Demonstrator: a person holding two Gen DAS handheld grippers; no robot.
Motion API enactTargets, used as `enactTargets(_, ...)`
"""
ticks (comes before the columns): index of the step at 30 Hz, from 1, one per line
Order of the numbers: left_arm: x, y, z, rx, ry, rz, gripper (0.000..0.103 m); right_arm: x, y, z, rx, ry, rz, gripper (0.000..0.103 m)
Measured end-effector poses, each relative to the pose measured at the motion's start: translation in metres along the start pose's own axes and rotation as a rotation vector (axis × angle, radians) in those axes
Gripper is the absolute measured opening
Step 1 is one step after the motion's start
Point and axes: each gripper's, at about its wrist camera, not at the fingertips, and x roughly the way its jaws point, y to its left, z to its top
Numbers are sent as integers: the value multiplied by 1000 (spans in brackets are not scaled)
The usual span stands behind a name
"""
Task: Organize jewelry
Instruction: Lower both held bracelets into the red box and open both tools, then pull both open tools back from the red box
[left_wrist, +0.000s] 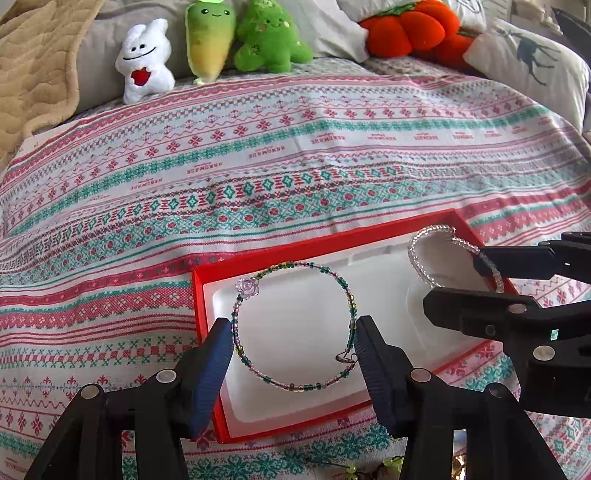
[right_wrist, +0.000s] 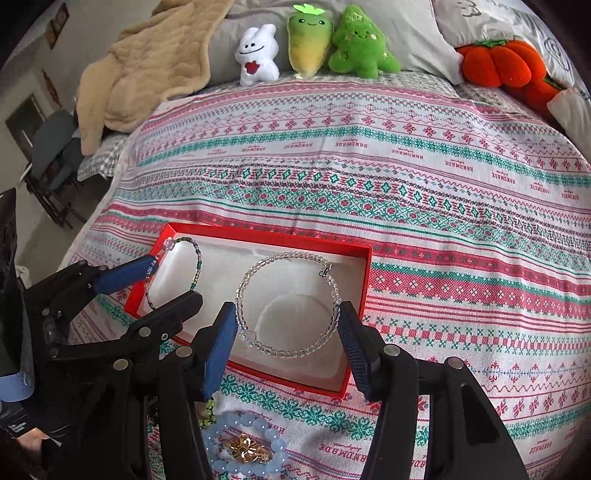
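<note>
A red box (left_wrist: 207, 295) with a white liner sits on a bed covered by a pink, green and white patterned cloth (left_wrist: 295, 155), and both grippers hang over it, each with a beaded bracelet spanning the gap between its fingers. The left gripper (left_wrist: 293, 339) grips a green and pink bracelet (left_wrist: 295, 325) with a small clear flower bead; the ring sits over the left half of the box, and the blue pads (left_wrist: 214, 362) press against its two sides, so the jaws are closed on it at about half their spread. The right gripper (right_wrist: 288, 328) grips a clear bracelet (right_wrist: 288, 302) the same way, over the right half of the box above a round hollow in the liner. In the left wrist view the right gripper comes in from the right edge with the clear ring on its fingers. On the cloth just in front of the box, below the right gripper, lie a pale blue bead bracelet (right_wrist: 258, 424) and a gold piece (right_wrist: 247, 448) inside it. At the far edge of the bed a white plush toy (left_wrist: 146, 59), two green plush toys (left_wrist: 210, 37) and an orange plush pumpkin (left_wrist: 413, 29) lean against grey pillows, with a tan blanket (left_wrist: 37, 55) to their left.
</note>
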Motion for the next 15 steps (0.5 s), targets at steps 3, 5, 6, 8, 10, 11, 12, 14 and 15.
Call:
enactTargets(3, 0, -1, 1, 5, 3, -12, 64, -1, 0, 1, 1, -2, 2, 62)
enactTargets(5, -2, -1, 1, 14, 0, -8, 70, -3, 0, 1, 5, -3, 2, 63)
enactTargets(6, -3, -1, 0, 18, 0, -7, 73, -5, 0, 1, 6, -5, 2, 63)
enactTargets(8, -6, -1, 0, 23, 1, -13, 75, -10, 1, 1, 8, -13, 5, 64)
enactTargets(10, -10, -2, -1, 26, -1, -7, 78, -14, 1, 2, 15, -22, 11, 66)
enactTargets(11, -13, -2, -1, 27, -5, -5, 80, -17, 1, 2, 19, -27, 13, 66)
enactTargets(12, -15, -2, -1, 26, -8, -6, 82, -19, 1, 3, 24, -32, 12, 67)
enactTargets(14, -21, -2, -2, 20, -13, -5, 84, -23, 0, 3, 37, -36, 9, 67)
enactTargets(15, -24, -2, -2, 18, -14, -4, 86, -25, 0, 2, 42, -37, 7, 67)
